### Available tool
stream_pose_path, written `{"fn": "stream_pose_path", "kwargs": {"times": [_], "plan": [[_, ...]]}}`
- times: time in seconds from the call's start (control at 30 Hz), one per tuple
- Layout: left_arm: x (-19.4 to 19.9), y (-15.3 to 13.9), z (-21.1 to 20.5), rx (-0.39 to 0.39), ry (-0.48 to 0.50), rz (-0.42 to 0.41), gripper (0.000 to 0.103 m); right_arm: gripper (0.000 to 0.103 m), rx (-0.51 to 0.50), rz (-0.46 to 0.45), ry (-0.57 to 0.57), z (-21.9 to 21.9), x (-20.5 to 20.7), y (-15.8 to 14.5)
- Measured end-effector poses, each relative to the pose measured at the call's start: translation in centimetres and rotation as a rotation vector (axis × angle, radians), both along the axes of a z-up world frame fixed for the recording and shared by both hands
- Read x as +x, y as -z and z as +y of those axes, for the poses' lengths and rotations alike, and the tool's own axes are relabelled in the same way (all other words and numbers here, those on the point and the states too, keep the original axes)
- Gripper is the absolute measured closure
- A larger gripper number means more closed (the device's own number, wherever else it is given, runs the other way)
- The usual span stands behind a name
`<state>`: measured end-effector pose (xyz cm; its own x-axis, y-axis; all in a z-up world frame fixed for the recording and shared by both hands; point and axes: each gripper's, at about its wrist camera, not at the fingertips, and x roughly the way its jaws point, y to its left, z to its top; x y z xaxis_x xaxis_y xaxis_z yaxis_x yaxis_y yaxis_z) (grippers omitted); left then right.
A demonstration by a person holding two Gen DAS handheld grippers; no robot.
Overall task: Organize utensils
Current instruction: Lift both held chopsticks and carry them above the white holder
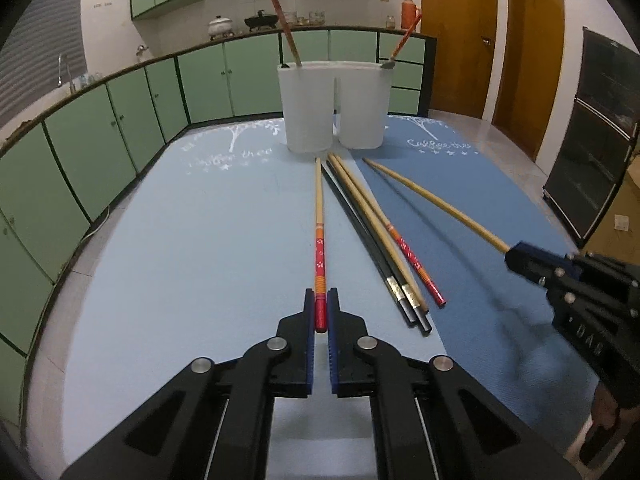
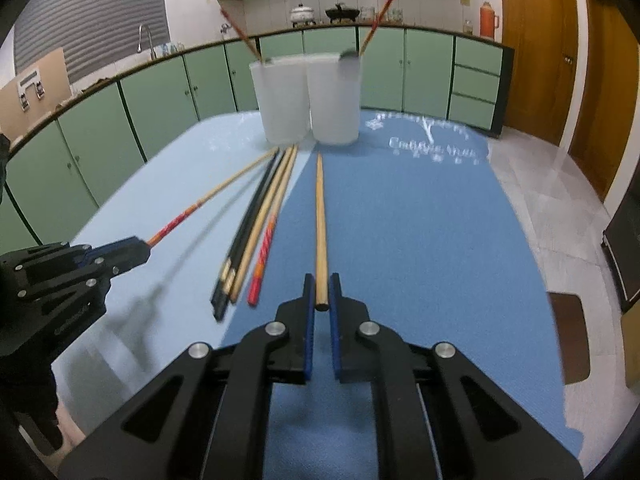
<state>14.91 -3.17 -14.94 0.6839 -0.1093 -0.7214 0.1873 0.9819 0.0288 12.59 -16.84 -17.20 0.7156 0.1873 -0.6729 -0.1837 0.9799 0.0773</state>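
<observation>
Red-handled and plain bamboo chopsticks are the pieces in hand: the left gripper (image 1: pixel 321 312) is closed on the butt of the red-handled chopstick (image 1: pixel 319 216), and the right gripper (image 2: pixel 321 294) pinches the end of a plain bamboo chopstick (image 2: pixel 321 216). Both sticks point toward the twin white holder (image 1: pixel 334 106) at the table's far edge, where one chopstick already leans in each cup. Between the grippers, a loose bundle of chopsticks (image 1: pixel 384 240) lies across the seam of the light blue mat (image 1: pixel 192 240) and the darker blue mat (image 2: pixel 420 220). The pickup stage looks done; next, I judge, each stick must be lifted, tipped upright and dropped into a cup without nudging the holder.
</observation>
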Motion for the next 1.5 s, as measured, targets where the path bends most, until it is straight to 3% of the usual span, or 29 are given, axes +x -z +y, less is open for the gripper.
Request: {"fn": "stream_pose_path", "kwargs": {"times": [0.6,0.9,1.27,1.5], "plan": [[0.6,-11.2,1.9,-0.064,0.009,-0.225,0.097,0.097,0.113,-0.143,-0.013,-2.3,1.6,-10.3],[2.3,-13.7,1.7,-0.073,0.042,-0.265,0.097,0.097,0.129,-0.148,-0.025,-3.0,4.7,-15.5],[3.2,-15.9,1.3,-0.091,0.082,-0.301,0.097,0.097,0.104,-0.171,-0.086,-2.8,6.9,-19.5],[4.2,-19.8,1.0,-0.122,0.110,-0.390,0.097,0.097,0.128,-0.245,-0.113,-3.5,8.7,-24.0]]}}
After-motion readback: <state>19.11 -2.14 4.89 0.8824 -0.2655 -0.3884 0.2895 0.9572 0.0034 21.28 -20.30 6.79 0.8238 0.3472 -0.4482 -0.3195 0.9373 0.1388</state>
